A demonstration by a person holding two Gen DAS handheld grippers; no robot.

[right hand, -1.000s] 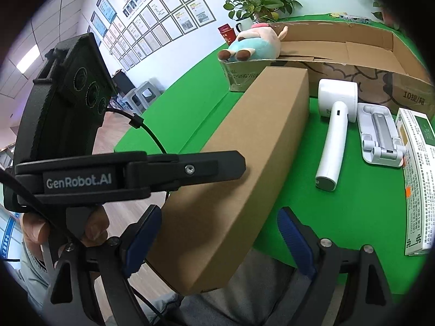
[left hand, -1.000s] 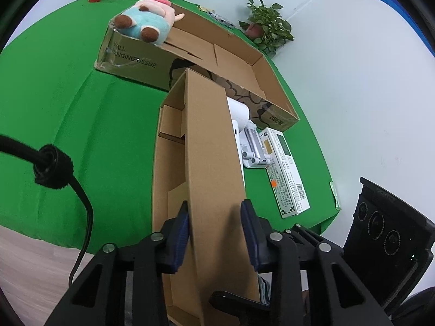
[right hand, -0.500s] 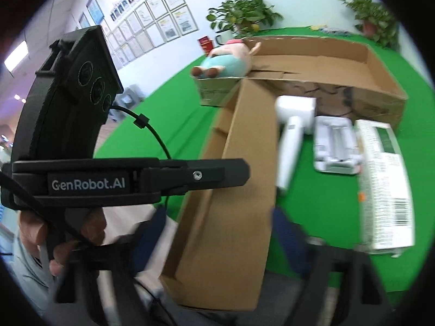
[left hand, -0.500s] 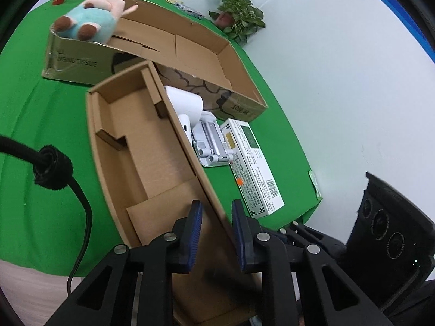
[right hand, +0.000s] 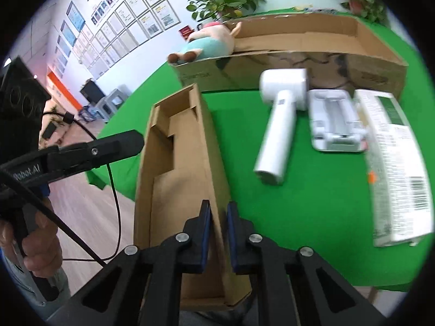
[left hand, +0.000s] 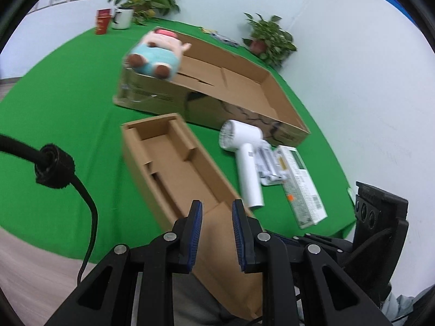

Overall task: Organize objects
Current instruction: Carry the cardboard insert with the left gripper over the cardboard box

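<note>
A long open cardboard box [left hand: 174, 168] with inner dividers lies on the green table, its open side up; it also shows in the right wrist view [right hand: 179, 168]. My right gripper [right hand: 217, 214] is shut on the box's right wall near its near end. My left gripper [left hand: 216, 212] sits over the box's near end with its jaws a little apart on either side of the near cardboard; whether it grips is unclear. A white hair dryer [left hand: 244, 157] [right hand: 280, 125], a white tray [right hand: 335, 121] and a white-green carton [right hand: 394, 163] lie right of the box.
A large shallow cardboard box [left hand: 231, 87] lies behind, with a plush toy [left hand: 156, 57] on its left end. Potted plants [left hand: 269, 38], a white mug [left hand: 122, 19] and a red cup [left hand: 102, 24] stand at the table's far edge. The table's near edge is close.
The long box has turned from lying on its side to open side up. My right gripper has closed from wide open onto the box's right wall. The left gripper's jaws have narrowed.
</note>
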